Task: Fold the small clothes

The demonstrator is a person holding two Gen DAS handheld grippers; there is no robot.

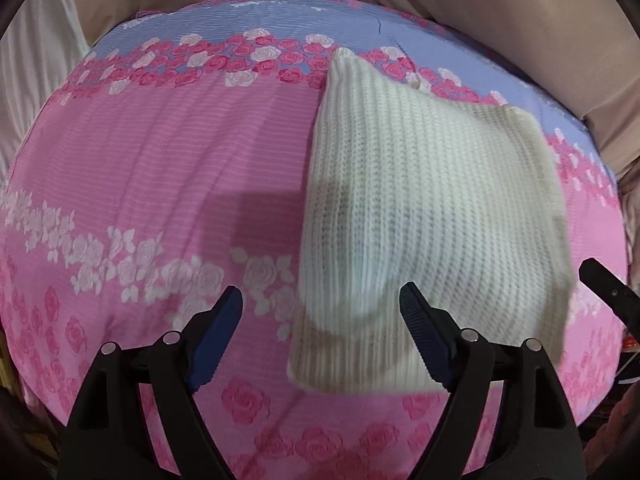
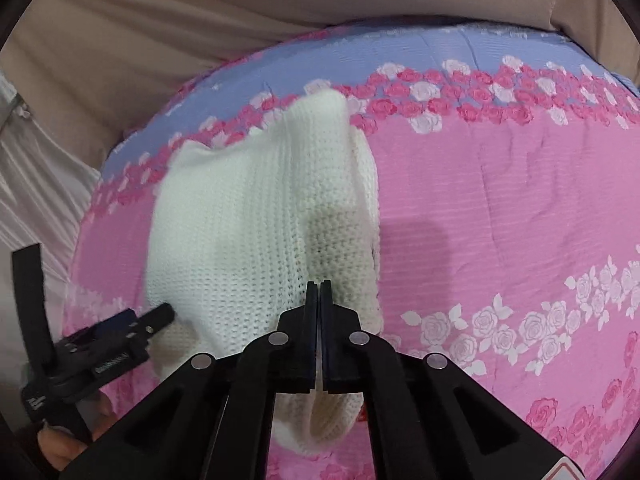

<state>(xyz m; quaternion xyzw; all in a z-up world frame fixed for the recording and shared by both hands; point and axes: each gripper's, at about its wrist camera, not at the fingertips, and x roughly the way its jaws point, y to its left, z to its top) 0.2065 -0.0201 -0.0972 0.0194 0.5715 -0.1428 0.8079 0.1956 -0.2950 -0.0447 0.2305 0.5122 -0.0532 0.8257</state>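
A small cream knitted garment (image 1: 420, 200) lies on the pink rose-patterned bedspread (image 1: 160, 160), partly folded and lifted at its near right edge. My left gripper (image 1: 320, 304) is open and empty, its fingers standing either side of the garment's near left corner. In the right wrist view my right gripper (image 2: 319, 286) is shut on the near edge of the knitted garment (image 2: 248, 220) and holds it up off the bed. The left gripper also shows in the right wrist view (image 2: 156, 320) at the garment's left edge.
The bedspread (image 2: 500, 200) has a blue band with roses along its far side. Beige bedding (image 1: 480, 8) is heaped beyond the far edge. White pleated fabric (image 1: 24, 80) lies at the far left.
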